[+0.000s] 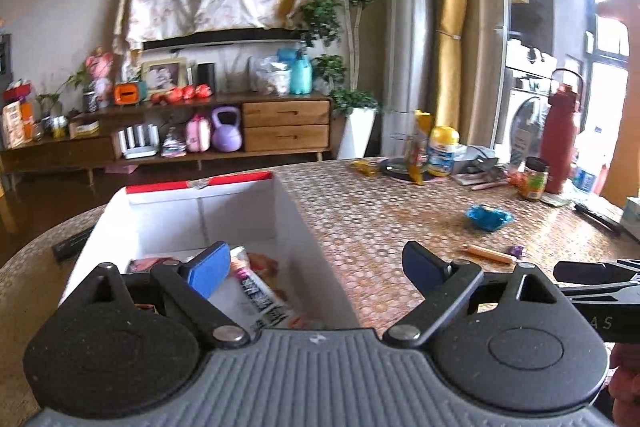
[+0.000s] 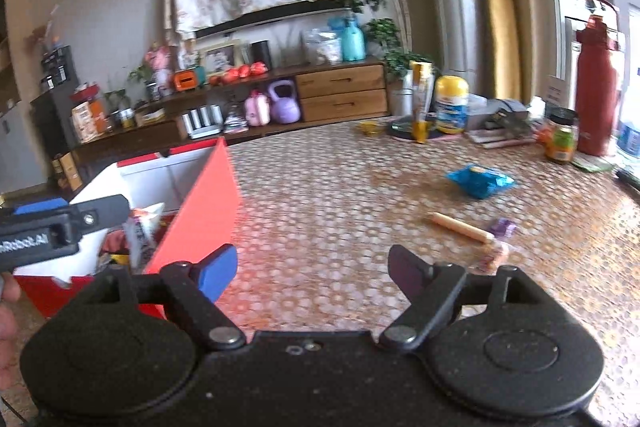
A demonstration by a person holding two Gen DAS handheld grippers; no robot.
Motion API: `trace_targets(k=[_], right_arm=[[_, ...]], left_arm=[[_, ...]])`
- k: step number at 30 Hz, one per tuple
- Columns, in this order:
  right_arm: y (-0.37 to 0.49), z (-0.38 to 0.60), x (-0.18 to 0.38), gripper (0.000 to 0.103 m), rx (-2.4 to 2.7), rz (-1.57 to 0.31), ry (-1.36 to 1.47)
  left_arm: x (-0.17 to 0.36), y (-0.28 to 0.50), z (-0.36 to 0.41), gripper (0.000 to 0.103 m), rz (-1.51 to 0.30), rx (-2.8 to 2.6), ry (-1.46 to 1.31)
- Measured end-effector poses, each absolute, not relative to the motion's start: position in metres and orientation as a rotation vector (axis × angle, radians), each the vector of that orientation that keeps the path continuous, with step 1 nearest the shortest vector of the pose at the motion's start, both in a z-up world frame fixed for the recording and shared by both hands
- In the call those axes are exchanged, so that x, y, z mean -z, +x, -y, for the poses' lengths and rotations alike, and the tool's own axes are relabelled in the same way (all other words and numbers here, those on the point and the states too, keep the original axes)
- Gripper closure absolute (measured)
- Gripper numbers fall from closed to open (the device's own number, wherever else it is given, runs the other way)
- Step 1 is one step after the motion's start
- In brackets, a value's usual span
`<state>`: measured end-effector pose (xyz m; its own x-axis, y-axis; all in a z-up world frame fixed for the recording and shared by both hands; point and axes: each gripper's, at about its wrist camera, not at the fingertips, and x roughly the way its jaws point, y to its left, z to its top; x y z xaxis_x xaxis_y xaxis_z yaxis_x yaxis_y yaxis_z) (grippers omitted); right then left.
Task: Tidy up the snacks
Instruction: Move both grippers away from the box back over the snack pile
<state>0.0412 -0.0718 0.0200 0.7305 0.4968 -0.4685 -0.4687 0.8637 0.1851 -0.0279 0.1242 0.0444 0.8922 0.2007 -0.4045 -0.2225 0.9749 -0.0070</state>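
A red box with a white inside (image 1: 296, 223) stands on the table at the left and holds several snack packets (image 1: 260, 291). It also shows in the right wrist view (image 2: 200, 203). My left gripper (image 1: 316, 267) is open and empty over the box's near right corner. My right gripper (image 2: 312, 269) is open and empty above the bare tabletop, right of the box. A blue snack packet (image 2: 480, 181), a tan sausage stick (image 2: 460, 227), a small purple candy (image 2: 503, 226) and a pinkish wrapped snack (image 2: 494, 255) lie on the table ahead of it.
At the table's far side stand a yellow-lidded tub (image 2: 452, 105), an upright orange packet (image 2: 422, 103), a jar (image 2: 562, 137), a red bottle (image 2: 596, 87) and papers. A wooden sideboard (image 1: 240, 131) lines the far wall.
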Motion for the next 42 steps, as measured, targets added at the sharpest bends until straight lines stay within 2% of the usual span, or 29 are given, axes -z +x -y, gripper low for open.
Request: trace_targets(k=[21, 34, 37, 40, 42], right_arm=[[0.105, 0.141, 0.027, 0.013, -0.258, -0.623, 0.117], [0.139, 0.150, 0.043, 0.014, -0.209, -0.662, 0.129], [0.146, 0.150, 0.047, 0.018, -0.203, -0.674, 0.128], [0.154, 0.148, 0.052, 0.026, -0.202, -0.692, 0.124], [0.159, 0.146, 0.055, 0.035, -0.202, -0.699, 0.123]], left_arm=[[-0.028, 0.049, -0.067, 0.010, -0.495, -0.031, 0.011], [-0.010, 0.104, -0.040, 0.010, -0.554, 0.053, 0.036], [-0.008, 0.116, -0.037, 0.010, -0.574, 0.064, 0.047], [-0.005, 0.131, -0.031, 0.010, -0.601, 0.079, 0.068], [-0.005, 0.141, -0.027, 0.010, -0.605, 0.089, 0.079]])
